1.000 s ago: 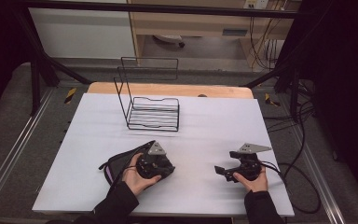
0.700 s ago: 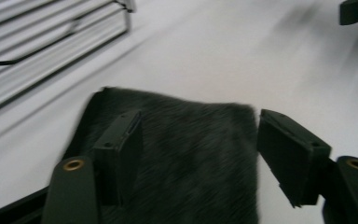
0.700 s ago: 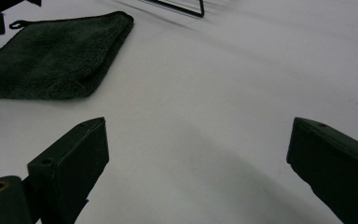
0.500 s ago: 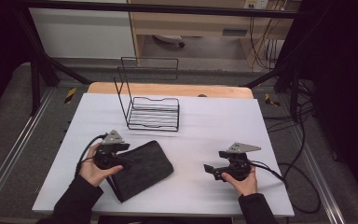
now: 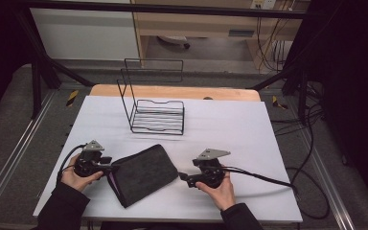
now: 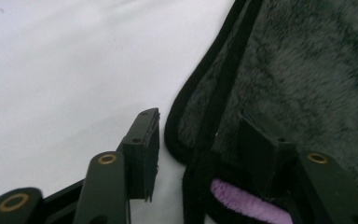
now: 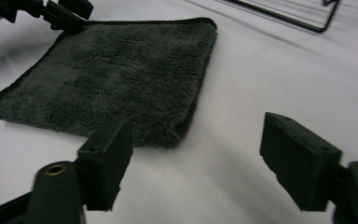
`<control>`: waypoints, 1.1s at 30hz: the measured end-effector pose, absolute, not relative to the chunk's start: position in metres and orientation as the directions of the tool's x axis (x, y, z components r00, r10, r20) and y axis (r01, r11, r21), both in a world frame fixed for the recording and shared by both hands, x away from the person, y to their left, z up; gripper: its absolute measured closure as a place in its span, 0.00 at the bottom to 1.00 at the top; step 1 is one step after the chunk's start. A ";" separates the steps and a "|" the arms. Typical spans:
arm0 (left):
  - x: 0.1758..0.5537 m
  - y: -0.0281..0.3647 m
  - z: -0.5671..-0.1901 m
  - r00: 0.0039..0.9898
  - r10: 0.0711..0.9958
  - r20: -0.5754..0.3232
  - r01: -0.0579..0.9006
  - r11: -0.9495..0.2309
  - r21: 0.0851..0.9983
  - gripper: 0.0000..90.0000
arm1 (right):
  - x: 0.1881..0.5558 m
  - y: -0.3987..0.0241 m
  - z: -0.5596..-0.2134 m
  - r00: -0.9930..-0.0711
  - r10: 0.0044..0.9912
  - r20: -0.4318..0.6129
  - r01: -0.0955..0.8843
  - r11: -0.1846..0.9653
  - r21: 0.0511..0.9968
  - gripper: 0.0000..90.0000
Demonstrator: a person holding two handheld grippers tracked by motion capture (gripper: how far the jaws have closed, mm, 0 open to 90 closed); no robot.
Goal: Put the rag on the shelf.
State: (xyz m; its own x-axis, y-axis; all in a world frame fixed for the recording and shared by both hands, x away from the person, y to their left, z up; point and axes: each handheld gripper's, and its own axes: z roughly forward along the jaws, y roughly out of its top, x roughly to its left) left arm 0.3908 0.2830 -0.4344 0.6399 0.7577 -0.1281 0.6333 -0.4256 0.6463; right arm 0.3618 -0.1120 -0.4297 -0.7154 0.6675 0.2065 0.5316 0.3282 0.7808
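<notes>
On the bench: we are seeing a dark grey fluffy folded cloth lying on the white bench, near its front edge.
Left tongs: we are holding them spread apart around the cloth's left corner, where a purple lining is peeking out.
Right tongs: we are keeping them wide open just beside the cloth's right edge, apart from it.
Behind: a black wire rack is standing well apart.
</notes>
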 end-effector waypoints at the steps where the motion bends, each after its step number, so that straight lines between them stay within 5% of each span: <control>1: 0.391 0.283 -0.435 0.643 0.755 -0.130 0.633 -0.428 0.646 0.55 | 0.362 -0.107 -0.431 -0.714 0.668 0.207 0.534 0.330 0.778 0.33; 7: 0.391 0.283 -0.438 0.662 0.738 -0.130 0.620 -0.442 0.648 0.60 | 0.366 -0.091 -0.444 -0.688 0.691 0.221 0.576 0.335 0.746 0.55; 18: 0.388 0.282 -0.440 0.676 0.720 -0.155 0.624 -0.448 0.640 0.77 | 0.366 -0.085 -0.456 -0.661 0.694 0.285 0.631 0.310 0.711 0.79; 33: 0.382 0.279 -0.430 0.671 0.719 -0.182 0.645 -0.444 0.622 0.91 | 0.371 -0.091 -0.441 -0.669 0.660 0.342 0.653 0.302 0.694 0.94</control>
State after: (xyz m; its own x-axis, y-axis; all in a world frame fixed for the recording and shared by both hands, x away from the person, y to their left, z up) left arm 0.3819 0.2794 -0.4297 0.6707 0.7190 -0.1820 0.6448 -0.4440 0.6222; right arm 0.3705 -0.0908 -0.4411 -0.6687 0.6602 0.3421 0.6532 0.3018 0.6944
